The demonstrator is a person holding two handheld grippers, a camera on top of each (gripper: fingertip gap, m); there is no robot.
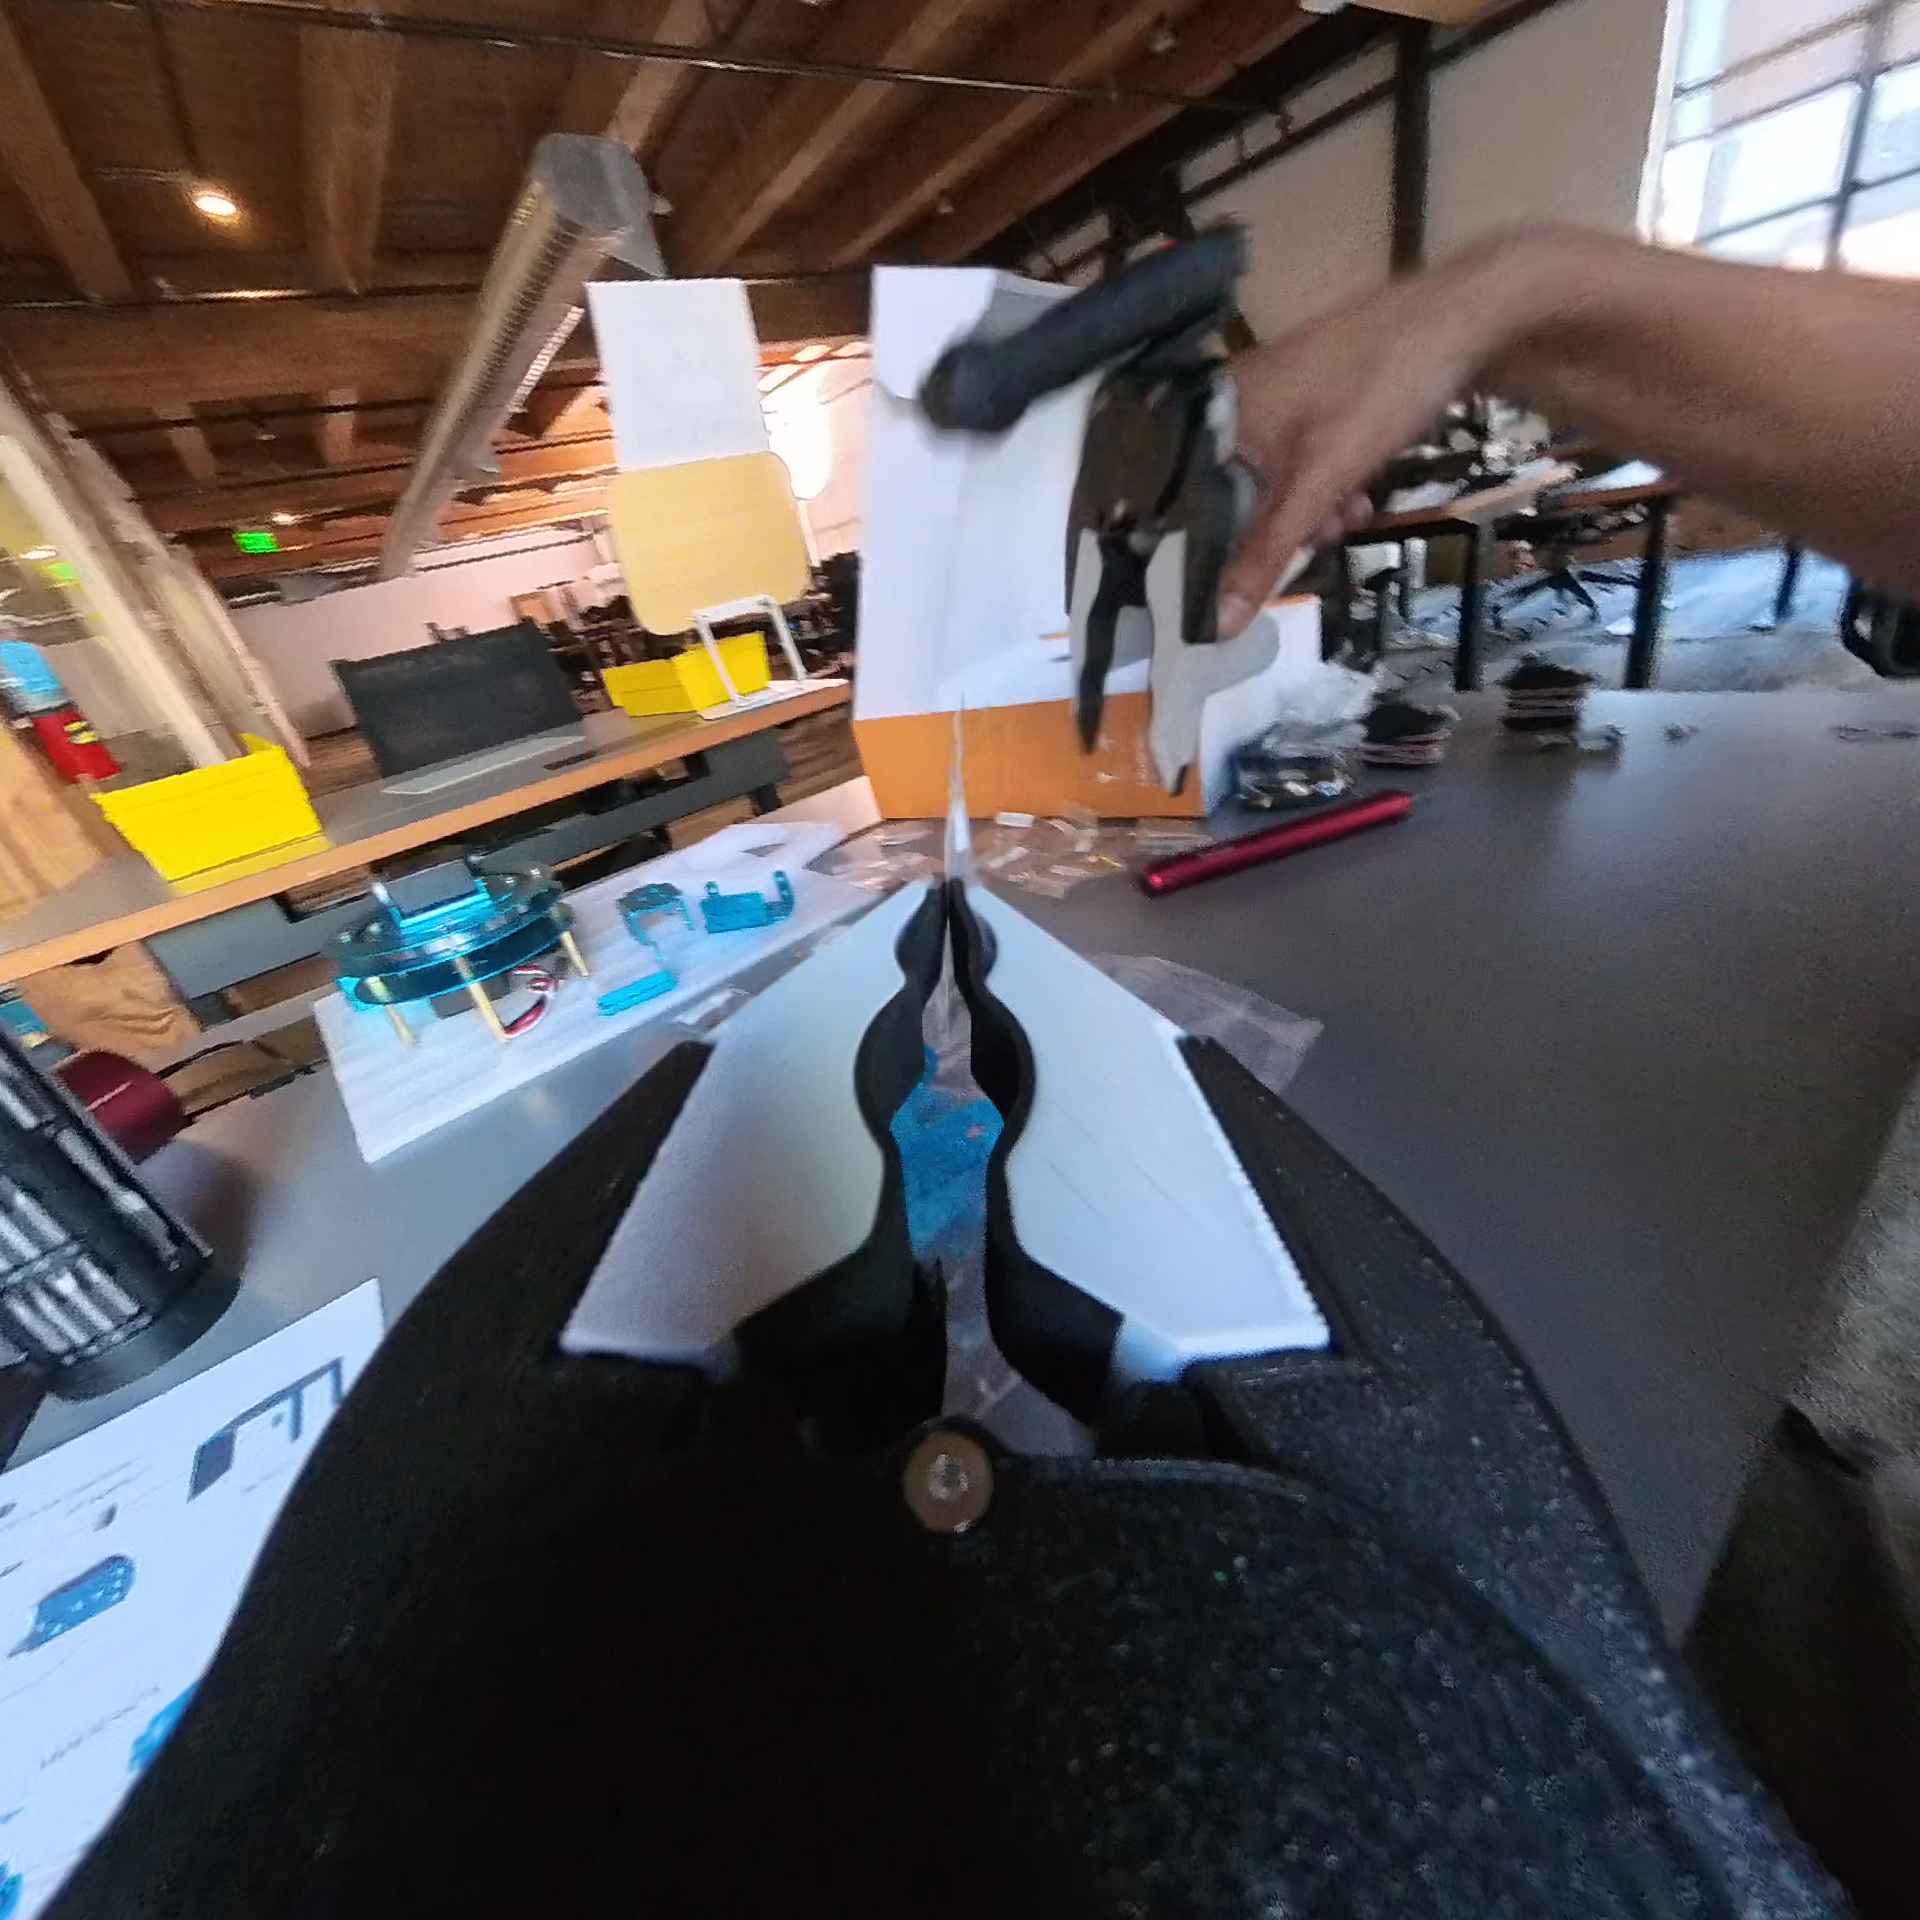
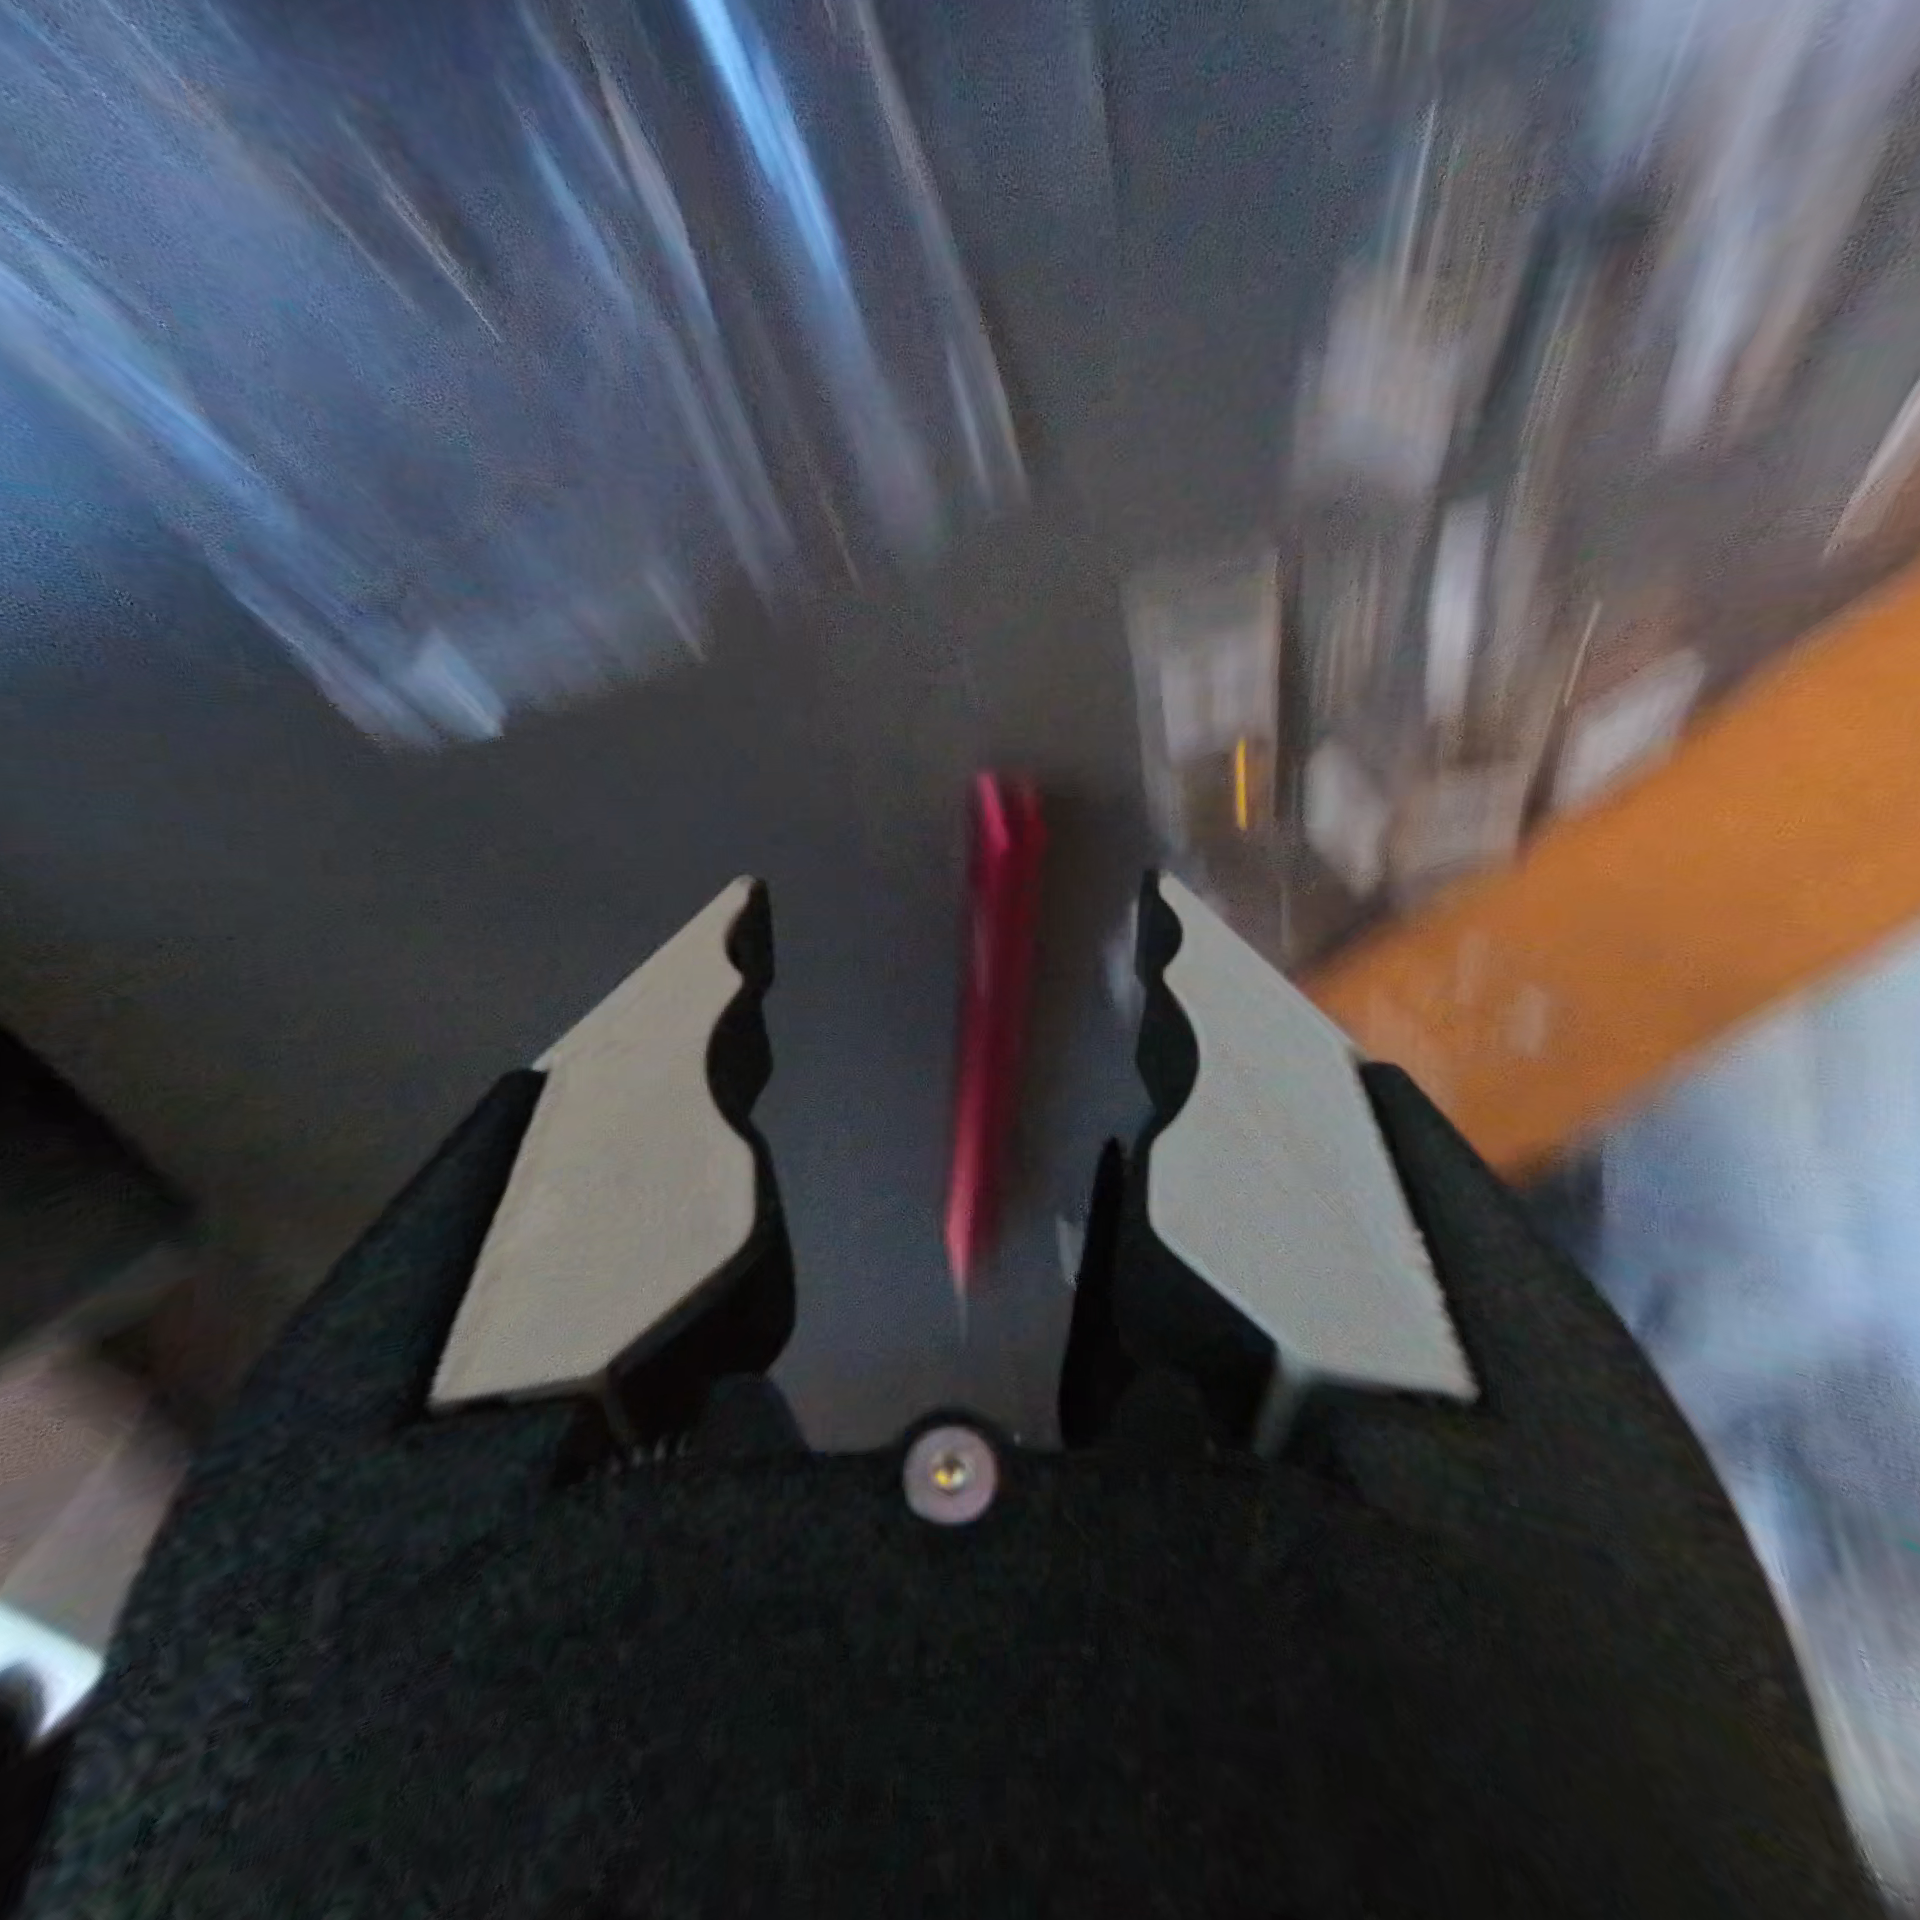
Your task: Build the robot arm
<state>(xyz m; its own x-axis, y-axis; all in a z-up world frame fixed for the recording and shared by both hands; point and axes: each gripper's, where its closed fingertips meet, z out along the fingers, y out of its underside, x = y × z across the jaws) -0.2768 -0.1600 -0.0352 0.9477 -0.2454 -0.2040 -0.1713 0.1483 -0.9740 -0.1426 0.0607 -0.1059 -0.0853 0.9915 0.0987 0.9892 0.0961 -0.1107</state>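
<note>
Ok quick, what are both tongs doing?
Left tongs: closed on a clear bag.
Right tongs: open, empty, above a red tube.

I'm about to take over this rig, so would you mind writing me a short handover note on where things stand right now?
Left gripper: shut on a thin clear plastic bag, held above the grey table.
Right gripper: open and empty, in the air over the red cylinder, which lies on the table by the orange-and-white box; that view is heavily blurred.
Blue metal parts sit on the white foam sheet, left.
Done and left: cannot tell.
</note>
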